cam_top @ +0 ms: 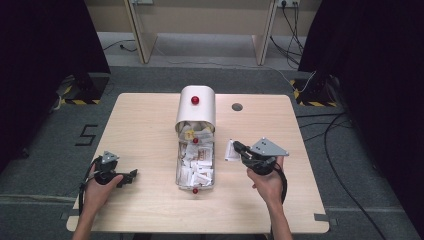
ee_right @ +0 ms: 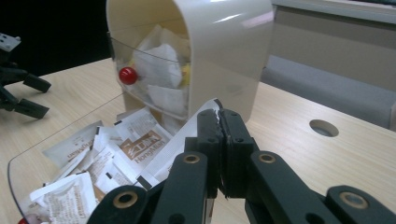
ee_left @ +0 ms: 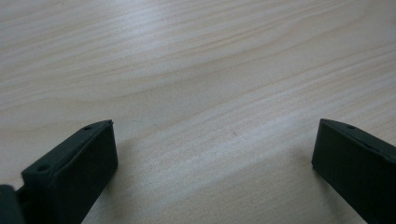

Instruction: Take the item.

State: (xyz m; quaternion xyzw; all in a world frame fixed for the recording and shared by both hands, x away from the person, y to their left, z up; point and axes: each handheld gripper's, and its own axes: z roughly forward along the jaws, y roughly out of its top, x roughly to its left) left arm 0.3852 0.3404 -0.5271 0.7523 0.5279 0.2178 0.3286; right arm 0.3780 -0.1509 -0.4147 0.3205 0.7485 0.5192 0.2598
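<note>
Clamped together, the right gripper's [cam_top: 240, 148] black jaws pinch a white paper sachet [ee_right: 180, 144] just right of the clear plastic tray [cam_top: 178, 170] of sachets. Spread wide over bare light wooden table [ee_left: 210, 70], the left gripper [cam_top: 131, 175] holds nothing. Beyond the tray stands the cream arched dispenser [cam_top: 197, 107] with red knob [cam_top: 195, 100].

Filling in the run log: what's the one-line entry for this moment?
right tongs: shut on white paper sachet | left tongs: open, over bare wooden table | clear sachet-filled tray: open
</note>
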